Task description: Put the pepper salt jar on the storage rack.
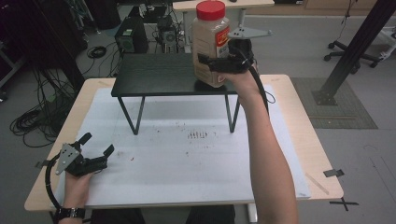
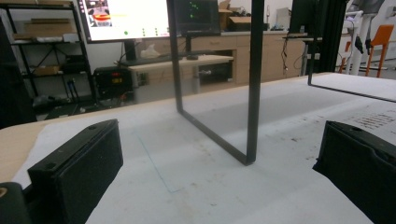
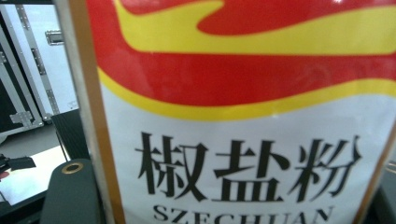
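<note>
A: Surface?

B: Light wooden table (image 1: 299, 140) with a white sheet (image 1: 187, 158) over most of it – small dark and reddish marks near the sheet's middle. At the far side a low black stand with thin metal legs (image 1: 154, 74) sits on the sheet.

A: Room?

B: Grey floor, cable bundles (image 1: 32, 121) at the left, black equipment boxes (image 1: 131, 38) behind the table, a black diagonal strut (image 1: 355, 46) at the right. The left gripper view has a lit monitor (image 2: 123, 18) and wooden cabinets (image 2: 233, 51) in the background.

A: The jar?

B: Clear plastic spice jar with a red lid and a red-yellow label (image 1: 211, 42), tan powder inside, upright over the right end of the black stand. Whether its base touches the stand top I can't tell.

A: Tongs on it?

B: Right gripper (image 1: 215, 63) is clamped on the jar's lower half, one jaw either side. In the right gripper view the label (image 3: 243, 116) is right up against the lens – Chinese characters, "SZECHUAN" below.

A: Other one?

B: Left gripper (image 1: 95, 149) is low over the sheet's near left corner, well apart from the jar. Jaws spread wide, nothing between them – its own view looks between them at one stand leg (image 2: 254, 84).
</note>
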A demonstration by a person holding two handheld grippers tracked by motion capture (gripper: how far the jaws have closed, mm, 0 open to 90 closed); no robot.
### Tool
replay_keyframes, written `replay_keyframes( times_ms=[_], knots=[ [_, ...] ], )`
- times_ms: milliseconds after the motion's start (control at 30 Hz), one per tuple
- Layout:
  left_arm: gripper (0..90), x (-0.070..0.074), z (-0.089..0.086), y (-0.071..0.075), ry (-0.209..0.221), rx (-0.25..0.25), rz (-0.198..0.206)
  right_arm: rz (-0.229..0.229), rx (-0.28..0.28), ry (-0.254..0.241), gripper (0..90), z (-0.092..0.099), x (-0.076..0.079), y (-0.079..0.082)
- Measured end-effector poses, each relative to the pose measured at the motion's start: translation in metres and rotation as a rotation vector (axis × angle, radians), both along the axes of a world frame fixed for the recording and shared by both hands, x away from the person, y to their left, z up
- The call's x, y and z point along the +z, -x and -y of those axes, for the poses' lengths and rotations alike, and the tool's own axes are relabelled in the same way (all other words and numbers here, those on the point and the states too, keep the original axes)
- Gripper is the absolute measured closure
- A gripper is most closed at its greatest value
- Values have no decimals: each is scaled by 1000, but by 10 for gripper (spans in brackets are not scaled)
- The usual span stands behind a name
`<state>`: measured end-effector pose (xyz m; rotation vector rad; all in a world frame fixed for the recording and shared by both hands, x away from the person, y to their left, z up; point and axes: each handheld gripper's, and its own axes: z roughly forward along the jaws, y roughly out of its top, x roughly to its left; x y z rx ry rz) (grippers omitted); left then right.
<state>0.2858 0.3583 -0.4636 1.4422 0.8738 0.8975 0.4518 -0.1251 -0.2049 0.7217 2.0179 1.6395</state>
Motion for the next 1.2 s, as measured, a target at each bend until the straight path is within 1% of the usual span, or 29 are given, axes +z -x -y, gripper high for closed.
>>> replay_keyframes(
  times_ms=[300, 467, 567, 667, 800, 1000, 1133, 1200],
  knots=[
    [4, 0, 0, 0, 0, 1, 0, 0, 2, -4, 252, 0, -1, -2],
    [4, 0, 0, 0, 0, 1, 0, -3, -6, -5, 252, 0, -3, -4],
    [4, 0, 0, 0, 1, 1, 0, 0, -7, -3, 252, 0, -3, -5],
    [4, 0, 0, 0, 2, 0, 0, 9, -8, -15, 252, -1, -4, -5],
    [4, 0, 0, 0, 1, 0, 0, 7, -11, -22, 252, -1, -7, -5],
    [4, 0, 0, 0, 1, 1, 0, 1, -19, -9, 252, -3, -13, -7],
    [4, 0, 0, 0, 2, 0, 0, 14, -24, -30, 252, -3, -16, -7],
    [4, 0, 0, 0, 3, 0, 1, 15, -30, -28, 252, -2, -17, -7]
  ],
)
